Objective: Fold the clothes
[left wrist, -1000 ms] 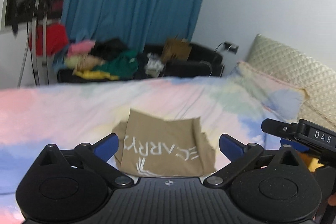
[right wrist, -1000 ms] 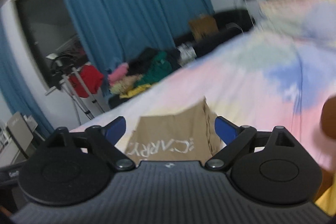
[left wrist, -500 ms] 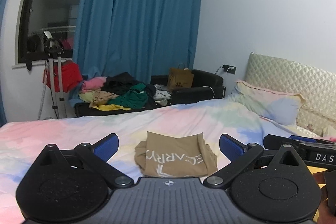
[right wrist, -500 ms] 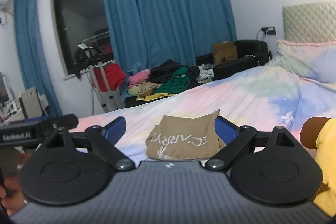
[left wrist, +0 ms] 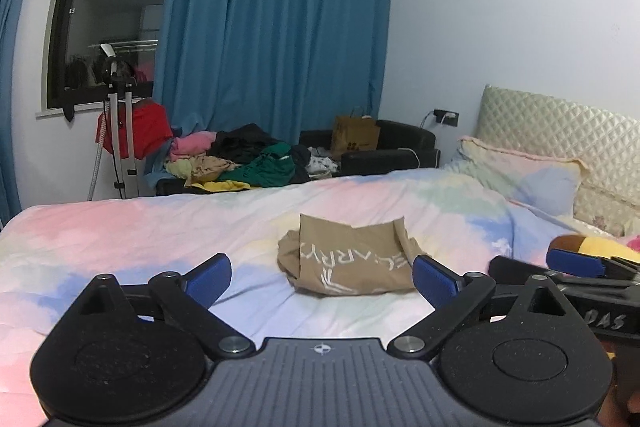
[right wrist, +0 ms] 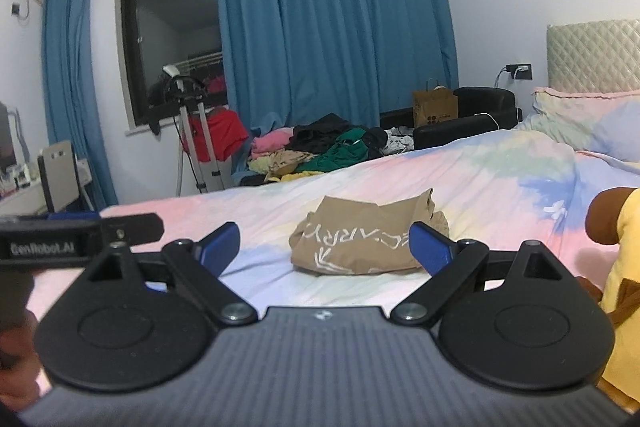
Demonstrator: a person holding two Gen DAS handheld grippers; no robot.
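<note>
A folded tan garment with white lettering [left wrist: 352,259] lies on the pastel bedspread [left wrist: 120,239]; it also shows in the right wrist view [right wrist: 368,239]. My left gripper [left wrist: 322,279] is open and empty, held back from the garment's near edge. My right gripper [right wrist: 324,247] is open and empty, also short of the garment. Each gripper's body shows at the edge of the other's view: the right one at the right of the left wrist view [left wrist: 576,279], the left one at the left of the right wrist view [right wrist: 60,235].
A pile of mixed clothes [left wrist: 244,163] lies on a dark sofa beyond the bed, with a paper bag [left wrist: 356,135]. A stand with a red cloth [left wrist: 124,131] is by the window. A pillow [left wrist: 532,175] and a yellow-brown plush toy [right wrist: 616,247] are at right.
Both grippers have lifted and drawn back from the garment, so the views now take in the whole room. The garment has stayed folded on the bed.
</note>
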